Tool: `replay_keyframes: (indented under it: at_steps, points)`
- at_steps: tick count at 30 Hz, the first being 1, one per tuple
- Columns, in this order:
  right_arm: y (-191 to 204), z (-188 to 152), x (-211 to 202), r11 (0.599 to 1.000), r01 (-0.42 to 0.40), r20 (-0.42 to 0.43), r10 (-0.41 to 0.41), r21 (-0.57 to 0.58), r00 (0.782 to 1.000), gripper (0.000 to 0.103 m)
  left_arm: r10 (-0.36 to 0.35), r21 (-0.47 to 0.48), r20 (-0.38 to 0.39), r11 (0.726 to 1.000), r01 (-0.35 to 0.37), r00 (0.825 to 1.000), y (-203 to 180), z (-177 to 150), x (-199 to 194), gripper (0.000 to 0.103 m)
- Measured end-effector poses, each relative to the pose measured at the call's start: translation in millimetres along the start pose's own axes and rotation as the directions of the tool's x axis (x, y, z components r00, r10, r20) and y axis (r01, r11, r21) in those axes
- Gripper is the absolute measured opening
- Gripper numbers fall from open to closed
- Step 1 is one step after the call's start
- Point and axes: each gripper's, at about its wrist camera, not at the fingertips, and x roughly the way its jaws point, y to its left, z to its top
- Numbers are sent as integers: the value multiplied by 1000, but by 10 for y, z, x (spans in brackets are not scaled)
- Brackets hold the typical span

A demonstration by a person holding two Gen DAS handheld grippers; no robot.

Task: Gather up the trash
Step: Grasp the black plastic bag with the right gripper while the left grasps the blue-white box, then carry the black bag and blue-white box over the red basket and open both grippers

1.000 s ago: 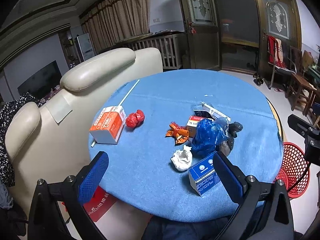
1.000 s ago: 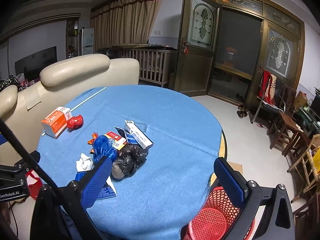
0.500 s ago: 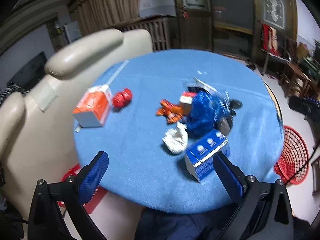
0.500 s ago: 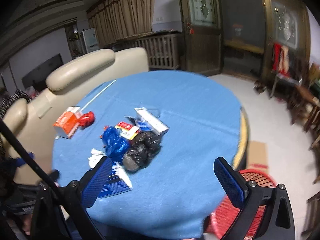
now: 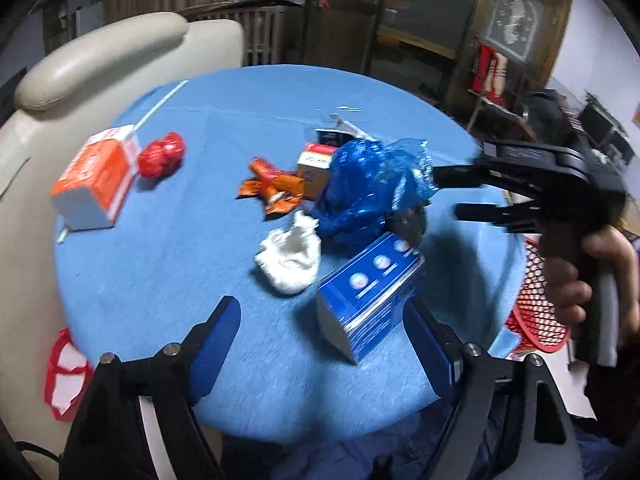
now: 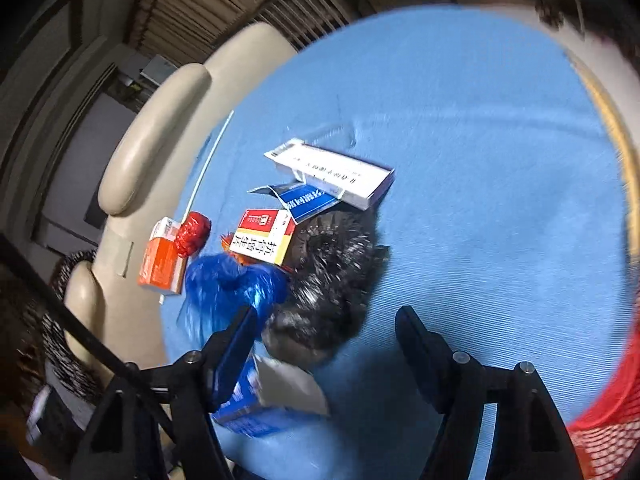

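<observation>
Both wide-open, empty grippers have closed in, right gripper [image 6: 324, 332] now over the crumpled black plastic bag [image 6: 332, 276] at twelve o'clock, left gripper [image 5: 320, 340] trailing.

Mixed trash [image 5: 360, 196] clustered on tablecloth

On the blue tablecloth [image 5: 168, 248] lie an orange-and-white carton [image 5: 94, 178], a red crumpled wrapper [image 5: 162, 155], a white tissue wad [image 5: 289, 256], a glossy blue bag [image 5: 368, 192], a black bag [image 6: 332, 280], beside a red mesh basket [image 5: 536, 312].
</observation>
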Motion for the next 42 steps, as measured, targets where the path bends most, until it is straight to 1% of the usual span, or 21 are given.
replay_keyframes:
  at_steps: [4,7,8,9,10,11,13,14,15,16,17,19,22,26,27,31,34,37,42]
  points:
    - [-20,114,244,999,8,-40,-6,52,999,75,-26,61,-5,998,26,1000,-90,80,128,84]
    - [-1,148,399,998,11,-77,-7,57,997,74,-41,115,-5,992,41,999,-180,121,211,84]
    - [15,150,450,998,10,-88,-5,55,996,72,-53,139,-4,989,53,999,-224,137,246,84]
    - [21,145,490,998,12,-98,-6,54,995,55,-59,156,-8,986,60,998,-249,152,268,84]
    - [39,139,537,999,5,-113,0,49,994,43,-61,176,-17,982,63,998,-279,164,302,84]
    - [48,133,562,999,6,-120,-1,42,993,42,-59,191,-29,979,63,998,-304,168,346,84]
    - [77,101,568,1000,3,-100,-1,16,995,41,-75,199,-52,976,84,996,-310,164,435,83]
    - [87,86,555,1000,1,-89,-1,2,996,41,-89,191,-62,977,99,994,-295,153,473,73]
    - [78,76,528,1000,1,-80,-1,0,997,41,-89,182,-70,978,100,994,-279,149,502,66]
    - [64,65,493,1000,0,-70,0,-2,998,41,-96,166,-89,980,110,991,-254,139,536,55]
    - [47,56,460,1000,-3,-57,2,-7,998,41,-111,152,-99,980,125,989,-234,126,551,50]
    - [-11,46,355,1000,1,-27,-1,-13,1000,40,-133,132,-85,981,144,987,-202,99,536,49]
    - [-125,10,167,1000,-7,7,8,-4,1000,40,-130,136,-75,981,139,989,-221,90,537,43]
    - [-245,-63,-94,1000,-18,59,18,-6,998,40,-119,157,-49,980,126,992,-356,61,461,42]
    - [-315,-102,-251,1000,-21,82,22,-18,996,40,-114,167,-41,979,119,993,-398,52,437,42]
    - [-418,-237,-566,998,-28,145,35,-53,989,40,-102,180,-28,978,106,994,-530,16,368,42]
    - [-499,-349,-824,996,-11,204,29,-86,978,40,-123,199,-20,972,124,992,-706,64,253,42]
    - [-628,-465,-1052,995,8,255,17,-96,967,40,-144,239,-12,960,143,989,-917,142,229,42]
    - [-939,-654,-1448,997,38,322,-15,-66,947,40,-195,310,-8,932,188,981,-1391,317,130,42]
